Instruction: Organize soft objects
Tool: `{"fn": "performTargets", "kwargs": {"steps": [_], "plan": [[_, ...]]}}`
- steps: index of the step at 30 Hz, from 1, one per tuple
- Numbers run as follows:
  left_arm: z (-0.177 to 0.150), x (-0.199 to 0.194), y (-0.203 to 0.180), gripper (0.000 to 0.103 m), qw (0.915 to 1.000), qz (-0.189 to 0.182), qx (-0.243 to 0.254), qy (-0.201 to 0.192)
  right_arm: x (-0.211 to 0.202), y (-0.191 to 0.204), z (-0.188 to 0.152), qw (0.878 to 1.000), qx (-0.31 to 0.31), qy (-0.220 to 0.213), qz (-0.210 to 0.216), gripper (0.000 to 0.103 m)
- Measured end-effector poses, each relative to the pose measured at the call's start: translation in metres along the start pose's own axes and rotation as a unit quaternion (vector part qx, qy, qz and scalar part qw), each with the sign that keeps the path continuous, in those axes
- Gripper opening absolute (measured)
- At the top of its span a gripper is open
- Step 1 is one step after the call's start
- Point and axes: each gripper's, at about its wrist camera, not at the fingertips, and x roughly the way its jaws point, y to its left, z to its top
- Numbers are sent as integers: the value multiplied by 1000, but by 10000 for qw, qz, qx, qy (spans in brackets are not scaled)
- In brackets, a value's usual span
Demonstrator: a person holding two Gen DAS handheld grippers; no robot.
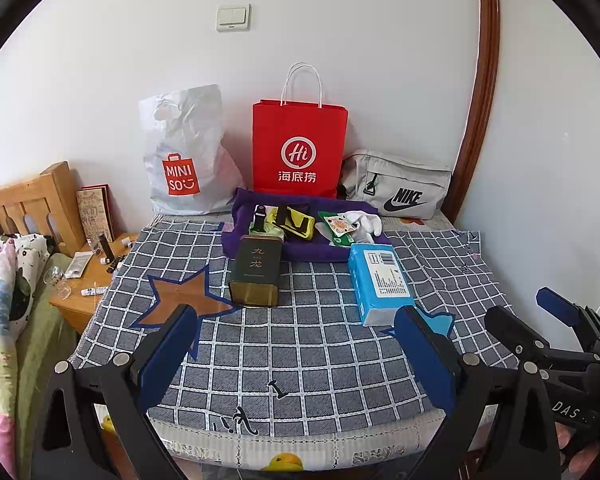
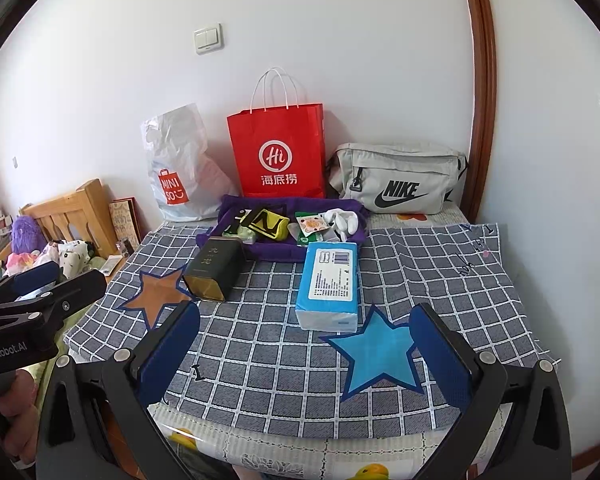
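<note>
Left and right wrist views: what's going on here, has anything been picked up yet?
Nothing is held yet. A person holds the left gripper and right gripper above the checked cloth, both with jaws open and empty. Ahead lie a blue tissue pack and a dark tin; behind them a purple towel carries small soft items. Three bags stand against the wall.

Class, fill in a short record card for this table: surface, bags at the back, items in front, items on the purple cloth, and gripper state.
Surface: grey checked cloth with star patches
Back row: white Miniso bag, red paper bag, grey Nike pouch
Front: dark tin, blue tissue pack
On purple cloth: white glove, small packets
Grippers: left gripper open, right gripper open, both empty
</note>
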Motion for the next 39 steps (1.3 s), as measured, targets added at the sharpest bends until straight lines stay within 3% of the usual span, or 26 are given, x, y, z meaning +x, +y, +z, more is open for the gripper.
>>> {"fn": "performTargets", "kwargs": {"steps": [39], "plan": [[0, 2, -1, 100, 10000, -45, 5, 15, -5, 2, 4, 10000, -28, -31, -13, 103]]}}
